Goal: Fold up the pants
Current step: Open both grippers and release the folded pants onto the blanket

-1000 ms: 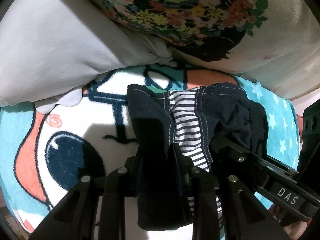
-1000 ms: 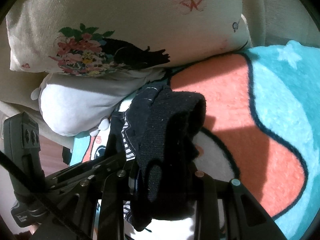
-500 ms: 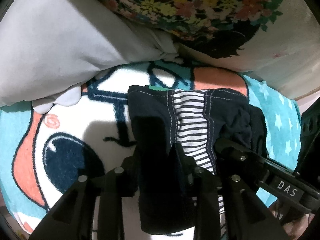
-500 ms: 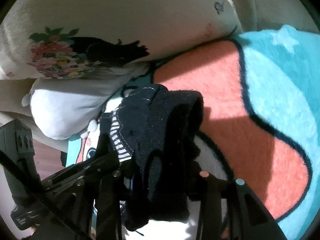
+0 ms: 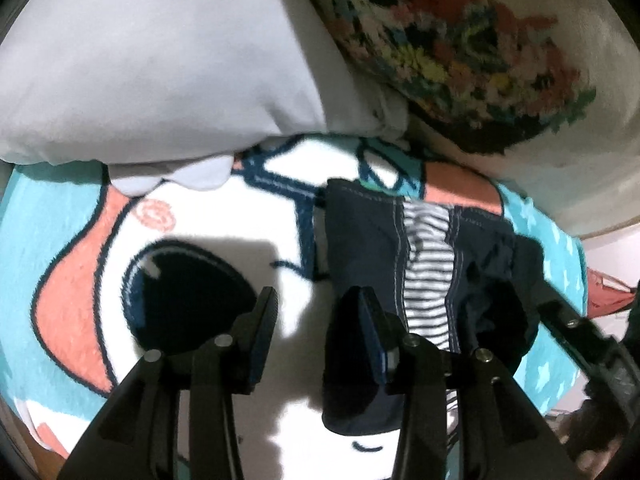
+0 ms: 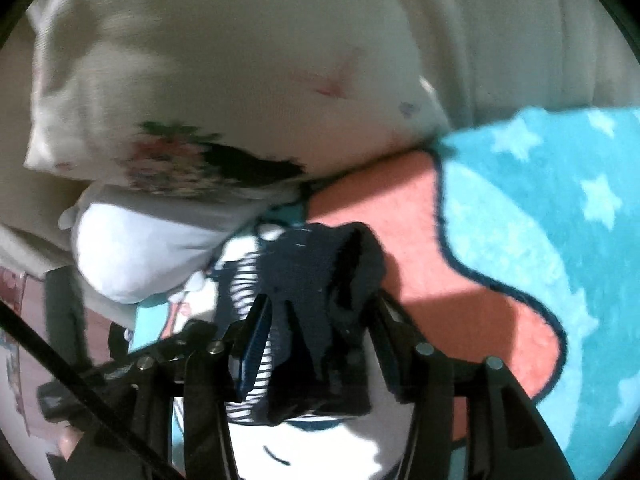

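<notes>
The dark navy pants [image 5: 368, 248] with a striped inner band lie folded on the cartoon blanket [image 5: 200, 216]. My left gripper [image 5: 316, 312] is open and empty, with its right finger resting at the left edge of the pants. In the right wrist view the pants [image 6: 320, 272] lie bunched between the spread fingers of my right gripper [image 6: 320, 320], which is open around them. The left gripper's body [image 6: 120, 368] shows at the lower left of the right wrist view.
A white pillow [image 5: 160, 60] and a floral cushion [image 5: 460, 48] lie right behind the pants. A cream cushion [image 6: 240, 80] fills the back in the right wrist view. The teal starred part of the blanket [image 6: 540, 220] stretches to the right.
Both grippers have opened and let go of the pants. The left gripper has shifted left, so the pants now lie to the right of its fingers.
</notes>
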{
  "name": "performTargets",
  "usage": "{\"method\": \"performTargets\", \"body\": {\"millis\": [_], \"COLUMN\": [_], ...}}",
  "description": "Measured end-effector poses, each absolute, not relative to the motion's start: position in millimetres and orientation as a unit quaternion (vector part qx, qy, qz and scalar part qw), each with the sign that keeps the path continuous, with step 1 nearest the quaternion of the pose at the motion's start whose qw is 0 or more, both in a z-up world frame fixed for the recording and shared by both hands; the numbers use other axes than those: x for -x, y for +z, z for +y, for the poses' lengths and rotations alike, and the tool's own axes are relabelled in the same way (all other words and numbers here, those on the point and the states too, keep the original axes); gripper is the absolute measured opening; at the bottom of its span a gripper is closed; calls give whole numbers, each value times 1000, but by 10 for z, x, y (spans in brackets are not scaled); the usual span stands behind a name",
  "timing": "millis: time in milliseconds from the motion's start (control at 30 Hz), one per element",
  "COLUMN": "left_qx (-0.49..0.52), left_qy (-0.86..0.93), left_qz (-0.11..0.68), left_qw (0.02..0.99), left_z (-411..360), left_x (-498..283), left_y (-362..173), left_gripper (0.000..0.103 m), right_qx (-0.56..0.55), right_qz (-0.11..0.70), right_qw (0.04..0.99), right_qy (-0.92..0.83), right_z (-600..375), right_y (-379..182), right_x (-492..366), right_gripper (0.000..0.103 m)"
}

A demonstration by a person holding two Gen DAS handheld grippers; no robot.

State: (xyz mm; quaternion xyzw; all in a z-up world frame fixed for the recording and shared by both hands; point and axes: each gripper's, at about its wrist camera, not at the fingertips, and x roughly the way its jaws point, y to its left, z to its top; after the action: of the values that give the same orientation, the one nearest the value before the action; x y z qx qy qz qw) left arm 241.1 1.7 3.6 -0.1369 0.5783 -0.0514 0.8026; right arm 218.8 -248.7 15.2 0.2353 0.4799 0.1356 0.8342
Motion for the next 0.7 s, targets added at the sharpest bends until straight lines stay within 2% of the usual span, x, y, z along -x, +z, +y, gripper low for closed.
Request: {"method": "performTargets", "body": {"millis": [100,200,333,500,700], "left_qx": [130,106,95,114,124], "left_qy": [-62,-63,-62,-54,-46], "left_qz": [587,588,584,586,585], "left_qw": [797,799,804,800,800], "left_z": [-90,-161,-183,-118,-88], "left_x": [-2373,-2353,-2359,-2368,-2411], "left_y": [-63,-138,-154,-224,-304], "left_gripper": [40,41,48,58,70], "right_qx": [-220,-190,-190,-217,-242], "right_qz": [484,499,497,459,528], "right_qw": [834,842,846,857,804], "right_qy": [149,79,9,86,125], "right_z": [-2331,-2351,-2566,-2468,-2261], "right_y": [163,84,65,302,-194], "right_x": [-2196,-2200,-2131,-2102,-2286], "right_gripper": [55,54,54,54,54]}}
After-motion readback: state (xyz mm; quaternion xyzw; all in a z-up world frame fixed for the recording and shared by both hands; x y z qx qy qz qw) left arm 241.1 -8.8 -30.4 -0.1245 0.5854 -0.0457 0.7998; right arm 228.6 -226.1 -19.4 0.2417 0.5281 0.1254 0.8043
